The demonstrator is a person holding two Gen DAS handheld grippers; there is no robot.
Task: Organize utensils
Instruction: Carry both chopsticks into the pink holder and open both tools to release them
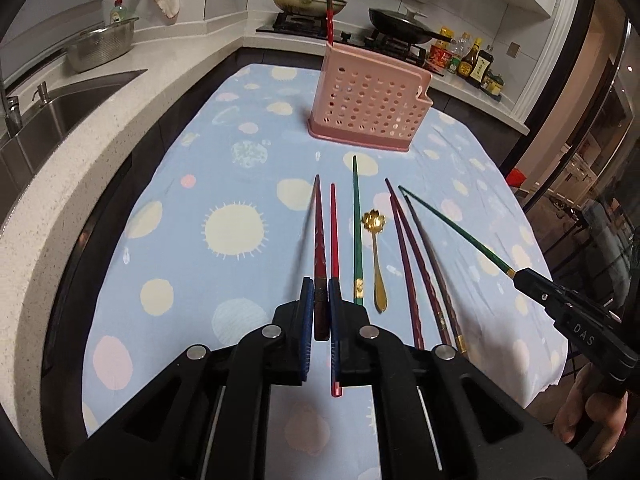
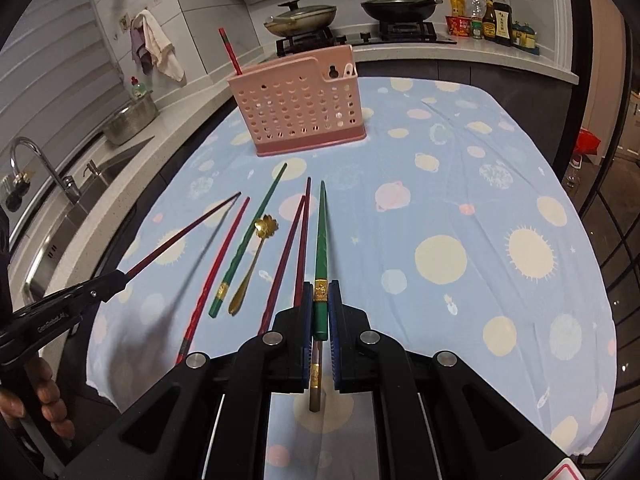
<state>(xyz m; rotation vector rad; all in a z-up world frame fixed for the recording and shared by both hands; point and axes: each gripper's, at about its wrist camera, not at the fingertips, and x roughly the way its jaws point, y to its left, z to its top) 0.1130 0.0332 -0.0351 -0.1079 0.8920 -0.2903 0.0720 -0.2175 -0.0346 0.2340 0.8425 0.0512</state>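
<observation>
the pink utensil holder (image 1: 370, 110) stands toward the far edge of the table (image 1: 168, 248), and so far only one red chopstick (image 1: 329, 16) stands upright in it, at its left end. that looks like the sole item filed; most of the sorting is still ahead.

the left hand-held gripper (image 1: 321, 300) is clamped on the thick end of a dark red chopstick (image 1: 319, 236), which is raised off the cloth and points toward the holder. the right hand-held gripper (image 2: 320, 304) is likewise closed on a green chopstick (image 2: 322, 240) just behind its gold band, also lifted and aimed forward. so two pieces are in hand and, by my reading, on their way to the holder.

left lying on the table near its front edge, in a loose row between the two grippers: a red chopstick (image 1: 333, 232), a second green chopstick (image 1: 357, 224), a small gold spoon (image 1: 378, 256) with a flower-shaped bowl, and two purple chopsticks (image 1: 412, 264). one more brownish stick with a gold band (image 2: 315, 376) lies just beneath the right gripper.

roughly, one piece is stowed, two are being carried, and six remain to be picked up.
</observation>
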